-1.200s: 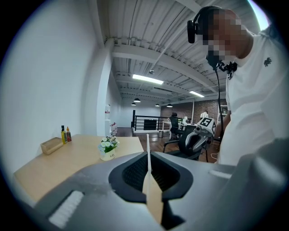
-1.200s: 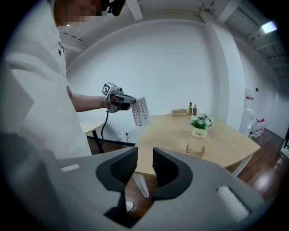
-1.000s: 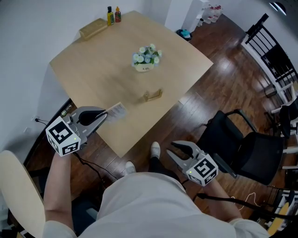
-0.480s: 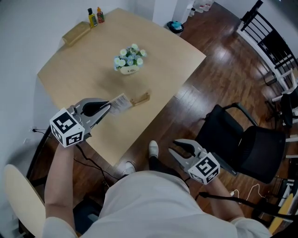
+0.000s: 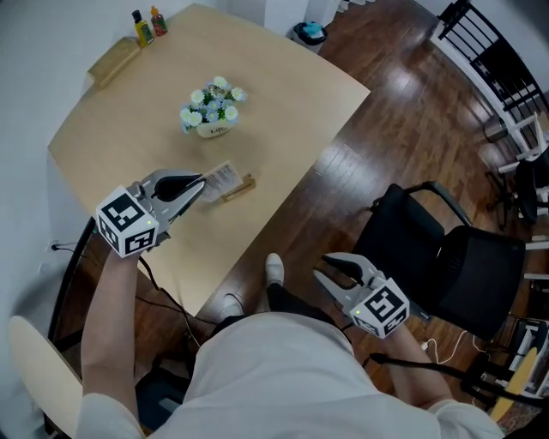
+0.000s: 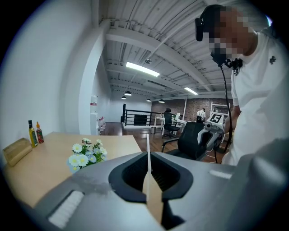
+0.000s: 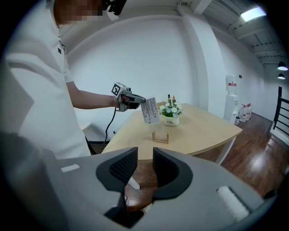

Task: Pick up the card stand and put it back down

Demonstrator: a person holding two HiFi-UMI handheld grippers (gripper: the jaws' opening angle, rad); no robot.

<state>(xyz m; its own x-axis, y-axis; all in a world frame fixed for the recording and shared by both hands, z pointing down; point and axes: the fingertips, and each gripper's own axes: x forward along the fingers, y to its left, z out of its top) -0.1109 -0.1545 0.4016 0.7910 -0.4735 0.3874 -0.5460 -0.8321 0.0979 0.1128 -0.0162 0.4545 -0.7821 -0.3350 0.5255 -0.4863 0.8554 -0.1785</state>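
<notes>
At my right hip, right gripper (image 5: 322,267) hung off the table (image 5: 292,94), over floor, jaws apart, nothing between them. Left gripper (image 5: 199,185) was clenched on a card (image 5: 220,177), edge-on in its own view. Over the last second the card had travelled across the top. Its far end now sat just beside the stand (image 5: 238,188); contact unclear. Stand rested untouched near the table's near edge. Judged: stand not yet lifted, and left hand is occupied. Room: bare top either side of stand. Chair (image 5: 429,249) close by right gripper. Flowers (image 5: 211,94) well beyond stand. Bottles (image 5: 146,24) at far corner.
</notes>
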